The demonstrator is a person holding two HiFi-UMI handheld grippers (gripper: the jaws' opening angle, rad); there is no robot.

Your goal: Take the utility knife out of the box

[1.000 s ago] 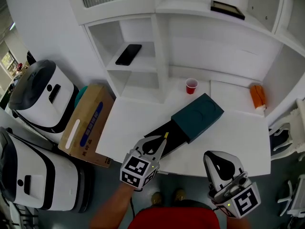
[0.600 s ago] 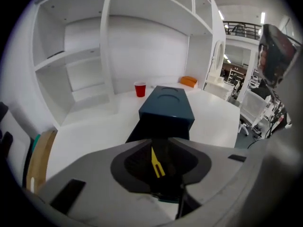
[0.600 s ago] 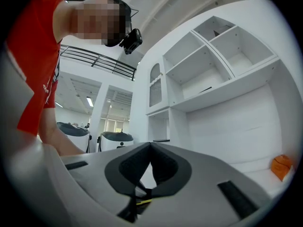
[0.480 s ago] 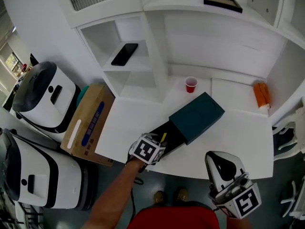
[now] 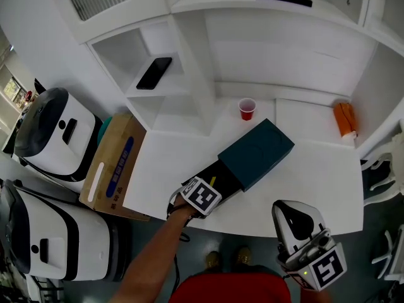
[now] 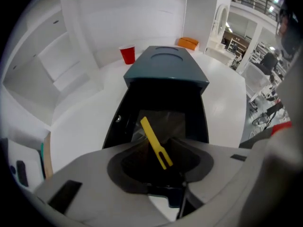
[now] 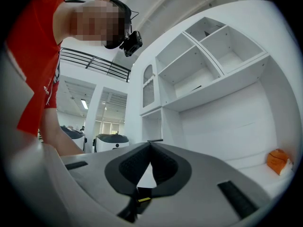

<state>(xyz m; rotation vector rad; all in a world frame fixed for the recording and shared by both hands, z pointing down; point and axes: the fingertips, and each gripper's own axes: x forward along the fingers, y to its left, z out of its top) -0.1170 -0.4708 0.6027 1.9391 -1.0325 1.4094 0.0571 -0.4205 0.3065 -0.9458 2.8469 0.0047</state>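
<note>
Utility knife (image 6: 150, 135) and dark teal box (image 5: 255, 153) share the white table (image 5: 315, 175). The box lies slantwise, its black drawer (image 5: 222, 174) slid out toward the person. The left gripper (image 6: 160, 151) points down over that drawer, its jaws just opened wide, with the slim yellow knife leaning loose between them. The right gripper (image 7: 150, 148), off the table's near edge, has its jaws together on nothing. A red cup (image 5: 247, 108) stands behind the box.
</note>
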